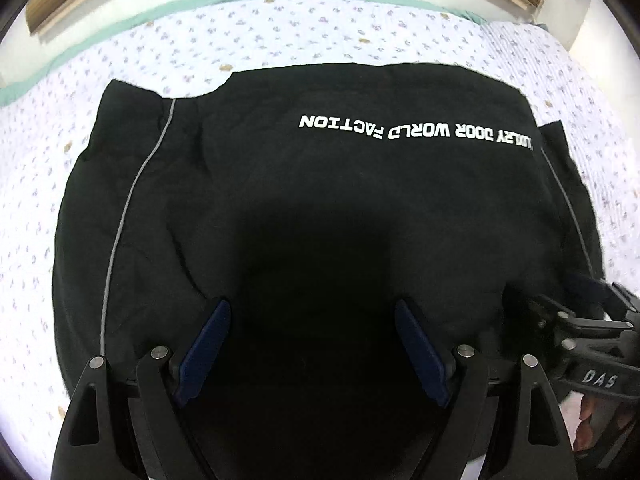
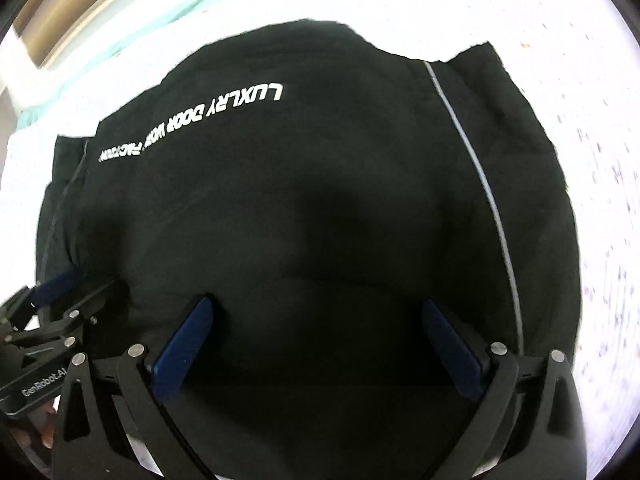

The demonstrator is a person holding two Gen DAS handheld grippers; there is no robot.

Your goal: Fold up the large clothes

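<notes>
Left wrist view shows my black garment (image 1: 320,200) lying partly folded on the bed (image 1: 280,32), sleeves tucked under, final folds left, both jaws spread empty.

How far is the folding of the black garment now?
The black sweatshirt lies on the floral sheet, both sides apparently turned in. Left gripper and right gripper hover open over its near edge, gripping nothing. The final fold away remains.
</notes>
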